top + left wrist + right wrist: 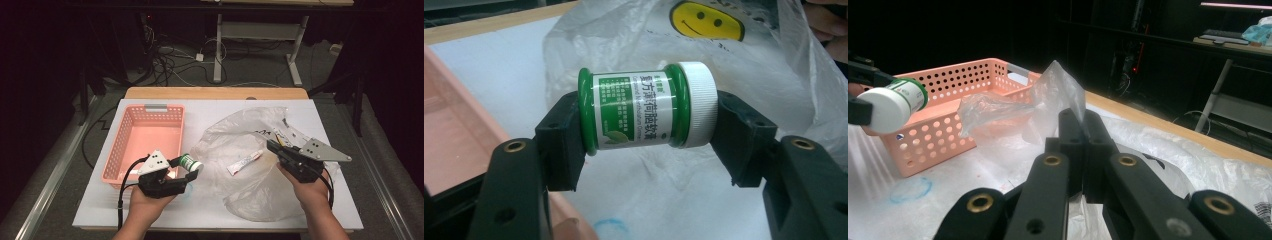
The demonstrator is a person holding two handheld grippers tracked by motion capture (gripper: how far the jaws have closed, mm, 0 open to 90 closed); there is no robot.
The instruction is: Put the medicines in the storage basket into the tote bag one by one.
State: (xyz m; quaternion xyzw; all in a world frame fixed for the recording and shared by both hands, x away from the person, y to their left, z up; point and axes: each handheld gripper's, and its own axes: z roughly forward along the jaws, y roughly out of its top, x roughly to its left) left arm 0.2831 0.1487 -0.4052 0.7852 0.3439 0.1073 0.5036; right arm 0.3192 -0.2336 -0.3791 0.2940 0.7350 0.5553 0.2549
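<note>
Transfer step: left gripper (186,172), lower left, clamps green jar (189,162) end-to-end beside pink basket (116,145); right gripper (272,145) pinches plastic bag (235,145); next, carry over basket, release.

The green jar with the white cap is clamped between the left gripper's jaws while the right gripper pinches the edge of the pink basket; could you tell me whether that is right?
Not quite. The left gripper does clamp the green jar, but the right gripper pinches a fold of the clear plastic bag, not the pink basket, which stands apart behind it. The right gripper view shows this.
</note>
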